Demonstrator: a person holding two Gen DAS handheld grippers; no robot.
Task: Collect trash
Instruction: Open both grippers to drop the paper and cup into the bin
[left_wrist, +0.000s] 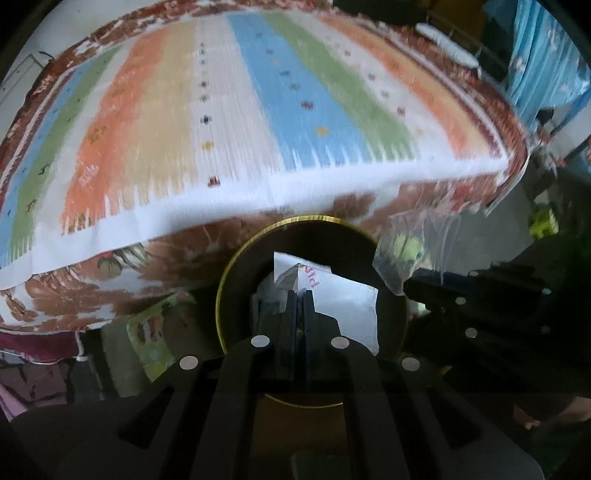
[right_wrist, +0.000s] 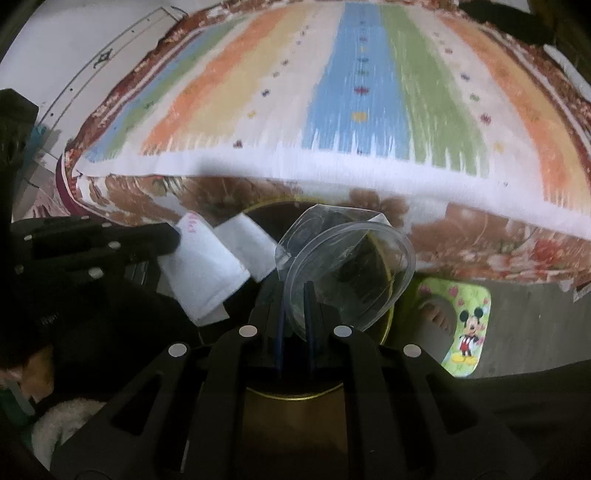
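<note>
A dark round bin with a gold rim stands on the floor against the bed, right under both grippers. My left gripper is shut on a white paper wrapper with pink print, which hangs over the bin's mouth. In the right wrist view my right gripper is shut on a crumpled clear plastic package over the same bin's rim. The left gripper and its white wrapper show at the left there. The clear plastic also shows beside the bin in the left wrist view.
A bed with a striped blanket over a floral sheet fills the space behind the bin. A person's toes rest on a green cartoon-printed mat or slipper to the bin's right. Blue cloth hangs at far right.
</note>
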